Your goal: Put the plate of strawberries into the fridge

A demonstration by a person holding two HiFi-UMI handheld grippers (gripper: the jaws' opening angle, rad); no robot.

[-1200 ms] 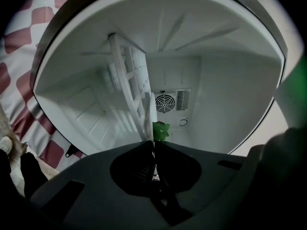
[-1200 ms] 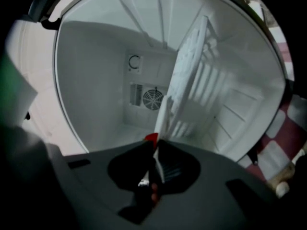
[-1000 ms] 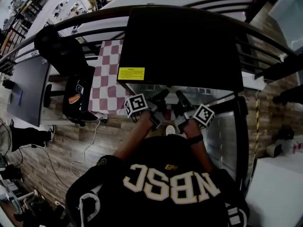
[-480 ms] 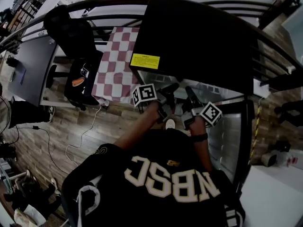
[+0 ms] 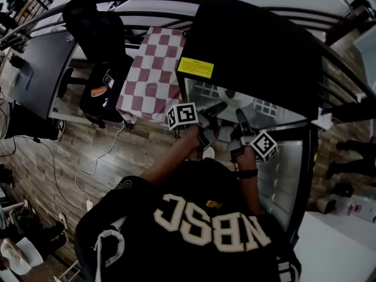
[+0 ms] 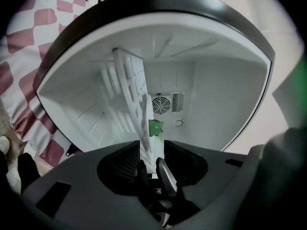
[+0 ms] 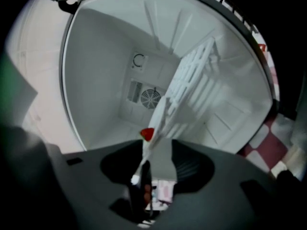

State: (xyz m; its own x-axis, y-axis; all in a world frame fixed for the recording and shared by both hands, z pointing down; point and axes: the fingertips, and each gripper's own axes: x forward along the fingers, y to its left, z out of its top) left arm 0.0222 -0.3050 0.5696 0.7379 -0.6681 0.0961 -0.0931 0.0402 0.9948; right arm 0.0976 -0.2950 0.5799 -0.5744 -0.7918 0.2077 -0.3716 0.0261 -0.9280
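The white plate shows edge-on in both gripper views, inside the open fridge (image 5: 258,46). In the left gripper view its rim (image 6: 146,138) runs between the jaws of my left gripper (image 6: 152,150), with a strawberry's green leaf (image 6: 155,127) on it. In the right gripper view the rim (image 7: 156,123) passes between the jaws of my right gripper (image 7: 158,150), beside a red strawberry (image 7: 147,134). Both pairs of jaws are opening, with a gap beside the rim. In the head view the left gripper (image 5: 220,107) and right gripper (image 5: 239,116) reach side by side into the fridge mouth.
A white slatted shelf (image 6: 129,90) stands inside the white fridge, with a fan vent (image 6: 163,104) on the back wall. The fridge door (image 5: 288,175) hangs open at the right. A checkered tablecloth (image 5: 153,75) and a black chair (image 5: 97,34) stand left of the fridge.
The head view has swung, so the fridge sits more to the right and its inside shows more. Both grippers stay together at the fridge mouth.
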